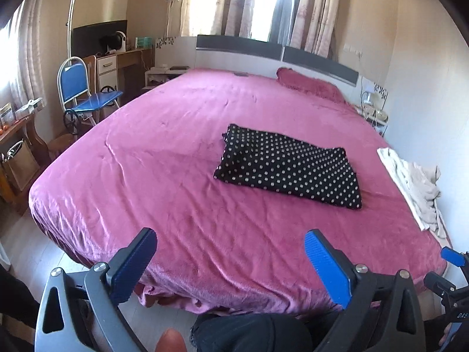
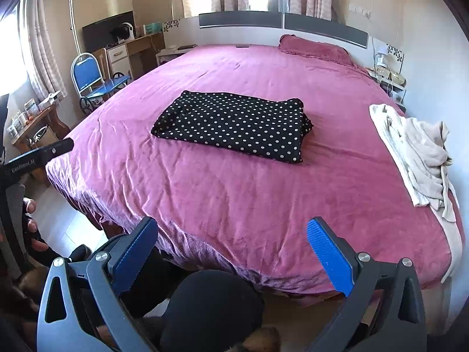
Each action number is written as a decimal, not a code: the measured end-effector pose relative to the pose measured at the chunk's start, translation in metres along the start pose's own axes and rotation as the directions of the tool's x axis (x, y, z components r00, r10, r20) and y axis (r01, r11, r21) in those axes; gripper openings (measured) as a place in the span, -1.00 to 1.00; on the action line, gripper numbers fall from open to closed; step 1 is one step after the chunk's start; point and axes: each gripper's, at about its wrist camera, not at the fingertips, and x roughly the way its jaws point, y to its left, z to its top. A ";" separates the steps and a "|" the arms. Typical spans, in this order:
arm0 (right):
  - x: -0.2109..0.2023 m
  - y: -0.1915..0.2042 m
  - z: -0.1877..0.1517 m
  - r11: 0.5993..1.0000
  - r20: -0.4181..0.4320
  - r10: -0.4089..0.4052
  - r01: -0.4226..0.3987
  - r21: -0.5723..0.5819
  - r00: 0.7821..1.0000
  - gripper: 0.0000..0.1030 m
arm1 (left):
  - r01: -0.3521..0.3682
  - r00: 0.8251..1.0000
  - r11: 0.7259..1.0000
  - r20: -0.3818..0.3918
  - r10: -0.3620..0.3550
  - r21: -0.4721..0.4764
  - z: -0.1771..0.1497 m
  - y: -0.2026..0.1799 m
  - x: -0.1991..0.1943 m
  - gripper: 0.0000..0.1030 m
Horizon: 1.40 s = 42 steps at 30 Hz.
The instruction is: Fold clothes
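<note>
Jaws of both grippers stand wide with nothing between them. Left gripper (image 1: 231, 256) and right gripper (image 2: 233, 245) hang over the near edge of the bed (image 2: 205, 199), well short of any garment.

Landmark: polka-dot garment (image 2: 234, 124), black with pale dots, lying flat near the middle of the bed as a rough rectangle. It reads as already folded: layered edge visible on its right end, corners fairly square. Judged done or nearly done.

Right of the polka-dot garment, at the bed's right edge, lies a cream pile of clothes (image 2: 416, 152): one flat cream piece under a crumpled beige garment with loose ties trailing toward the near corner. Beyond the polka-dot garment, a pink pillow (image 2: 313, 48) sits against the headboard (image 2: 240, 20). Left of it, off the bed, a blue chair (image 2: 88, 73).

Handling judgement: the polka-dot fabric looks thin, light and limp; it will sag and slide on the plush pink cover, so lift it by two corners of one short edge, pinching all layers together. The beige piece looks thicker and soft, likely to bunch. Take it by a hem or shoulder seam, not by the ties, and spread it left of the pile before folding.
</note>
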 end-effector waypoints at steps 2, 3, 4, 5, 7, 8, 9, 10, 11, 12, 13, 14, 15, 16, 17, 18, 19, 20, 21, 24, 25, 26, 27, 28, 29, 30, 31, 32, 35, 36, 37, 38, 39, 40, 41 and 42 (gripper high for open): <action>0.000 0.001 -0.001 1.000 -0.002 -0.001 0.001 -0.001 1.000 1.00 | -0.009 1.000 1.000 -0.020 0.010 0.020 -0.002 -0.002 0.003 1.00; 0.000 0.002 -0.001 1.000 -0.002 -0.002 0.002 -0.002 1.000 1.00 | -0.010 1.000 0.999 -0.026 0.010 0.032 -0.004 -0.004 0.004 1.00; 0.000 0.002 -0.001 1.000 -0.001 -0.001 0.001 -0.004 1.000 1.00 | -0.010 0.999 0.999 -0.032 0.011 0.044 -0.005 -0.005 0.005 1.00; -0.001 0.003 -0.001 1.000 -0.001 -0.002 0.002 -0.006 1.000 1.00 | -0.009 0.999 0.998 -0.034 0.011 0.055 -0.007 -0.007 0.005 1.00; -0.002 0.004 -0.002 1.000 -0.001 -0.002 0.002 -0.009 1.000 1.00 | 0.003 0.999 0.998 -0.041 -0.001 0.066 -0.009 -0.009 0.004 1.00; -0.002 0.004 -0.002 1.000 -0.001 -0.002 0.002 -0.011 1.000 1.00 | 0.011 0.999 0.997 -0.044 -0.008 0.072 -0.010 -0.010 0.003 1.00; -0.002 0.004 -0.002 1.000 -0.002 -0.003 0.003 -0.012 1.000 1.00 | 0.015 0.999 0.997 -0.048 -0.011 0.078 -0.010 -0.011 0.003 1.00; -0.002 0.005 -0.002 1.000 -0.003 -0.004 0.004 -0.015 1.000 1.00 | 0.018 0.999 0.996 -0.053 -0.014 0.084 -0.010 -0.012 0.003 1.00; -0.002 0.006 -0.002 1.000 -0.003 -0.005 0.005 -0.017 1.000 1.00 | 0.033 0.998 0.996 -0.062 -0.028 0.084 -0.010 -0.012 0.003 1.00; -0.002 0.007 -0.003 1.000 -0.004 -0.006 0.006 -0.022 1.000 1.00 | 0.054 0.996 0.996 -0.073 -0.049 0.077 -0.010 -0.011 0.004 1.00; -0.002 0.008 -0.003 1.000 -0.006 -0.008 0.007 -0.027 1.000 1.00 | 0.081 0.993 0.994 -0.085 -0.075 0.067 -0.010 -0.010 0.005 1.00; -0.002 0.010 -0.003 0.999 -0.008 -0.009 0.009 -0.033 1.000 1.00 | 0.100 0.991 0.993 -0.097 -0.094 0.057 -0.010 -0.010 0.007 1.00; -0.001 0.012 -0.003 0.999 -0.009 -0.011 0.011 -0.038 1.000 1.00 | 0.115 0.988 0.992 -0.107 -0.110 0.045 -0.012 -0.009 0.008 1.00; -0.001 0.014 -0.003 0.999 -0.012 -0.010 0.009 -0.046 1.000 1.00 | 0.130 0.986 0.991 -0.112 -0.126 0.034 -0.012 -0.008 0.009 1.00; 0.000 0.017 -0.003 0.999 -0.015 -0.008 0.007 -0.054 1.000 1.00 | 0.166 0.979 0.986 -0.121 -0.164 0.014 -0.013 -0.007 0.010 1.00; 0.001 0.020 -0.004 0.998 -0.018 -0.007 0.006 -0.062 1.000 1.00 | 0.189 0.974 0.982 -0.131 -0.186 0.006 -0.014 -0.006 0.011 1.00; 0.002 0.022 -0.004 0.997 -0.021 -0.006 0.005 -0.071 1.000 1.00 | 0.189 0.973 0.982 -0.136 -0.186 0.012 -0.016 -0.008 0.011 1.00; 0.003 0.025 -0.004 0.997 -0.024 -0.006 0.004 -0.080 1.000 1.00 | 0.189 0.973 0.982 -0.141 -0.185 0.018 -0.017 -0.009 0.012 1.00; 0.005 0.030 -0.004 0.996 -0.030 -0.003 0.000 -0.092 1.000 1.00 | 0.175 0.976 0.984 -0.136 -0.170 0.032 -0.018 -0.011 0.012 1.00; 0.009 0.041 -0.004 0.993 -0.042 0.012 -0.017 -0.117 0.999 1.00 | 0.150 0.979 0.987 -0.146 -0.141 0.053 -0.023 -0.013 0.012 1.00; 0.010 0.046 -0.003 0.992 -0.047 0.020 -0.026 -0.126 0.999 1.00 | 0.140 0.980 0.989 -0.148 -0.131 0.051 -0.024 -0.012 0.013 1.00; 0.012 0.051 -0.002 0.990 -0.051 0.026 -0.033 -0.139 0.998 1.00 | 0.139 0.980 0.989 -0.149 -0.131 0.046 -0.025 -0.011 0.013 1.00; 0.014 0.057 -0.001 0.987 -0.053 0.030 -0.038 -0.154 0.998 1.00 | 0.151 0.977 0.988 -0.158 -0.142 0.044 -0.023 -0.007 0.013 1.00; 0.015 0.063 0.000 0.985 -0.055 0.036 -0.045 -0.168 0.998 1.00 | 0.149 0.977 0.988 -0.161 -0.142 0.034 -0.023 -0.004 0.013 1.00; 0.017 0.069 0.001 0.982 -0.059 0.043 -0.053 -0.179 0.997 1.00 | 0.140 0.977 0.990 -0.164 -0.134 0.023 -0.023 -0.002 0.014 1.00; 0.019 0.074 0.003 0.980 -0.064 0.051 -0.063 -0.188 0.997 1.00 | 0.130 0.977 0.991 -0.170 -0.126 0.012 -0.023 0.001 0.016 1.00; 0.022 0.080 0.005 0.978 -0.070 0.058 -0.071 -0.197 0.996 1.00 | 0.120 0.977 0.993 -0.177 -0.118 0.001 -0.022 0.004 0.017 1.00; 0.025 0.087 0.008 0.975 -0.074 0.065 -0.079 -0.207 0.995 1.00 | 0.107 0.978 0.994 -0.177 -0.107 -0.012 -0.022 0.008 0.018 1.00; 0.035 0.105 0.015 0.970 -0.084 0.076 -0.093 -0.224 0.994 1.00 | 0.034 0.986 0.999 -0.162 -0.038 -0.029 -0.022 0.013 0.022 1.00; 0.039 0.111 0.017 0.969 -0.089 0.080 -0.098 -0.227 0.993 1.00 | 0.006 0.987 0.999 -0.162 -0.012 -0.038 -0.022 0.016 0.024 1.00; 0.043 0.116 0.019 0.968 -0.093 0.082 -0.101 -0.229 0.992 1.00 | -0.022 0.986 0.999 -0.163 0.014 -0.046 -0.021 0.019 0.027 1.00; 0.047 0.121 0.021 0.967 -0.097 0.084 -0.105 -0.232 0.992 1.00 | -0.034 0.986 0.998 -0.166 0.023 -0.062 -0.022 0.022 0.030 1.00; 0.054 0.129 0.024 0.965 -0.105 0.092 -0.115 -0.235 0.990 1.00 | -0.046 0.985 0.996 -0.169 0.032 -0.077 -0.022 0.026 0.033 1.00; 0.059 0.135 0.026 0.964 -0.113 0.101 -0.126 -0.234 0.988 1.00 | -0.053 0.984 0.995 -0.177 0.037 -0.087 -0.022 0.029 0.037 0.99; 0.064 0.140 0.028 0.963 -0.121 0.111 -0.137 -0.232 0.986 1.00 | -0.061 0.982 0.993 -0.185 0.043 -0.096 -0.022 0.032 0.041 0.99; 0.069 0.144 0.030 0.962 -0.131 0.119 -0.147 -0.230 0.984 1.00 | -0.071 0.980 0.992 -0.195 0.049 -0.105 -0.023 0.035 0.046 0.99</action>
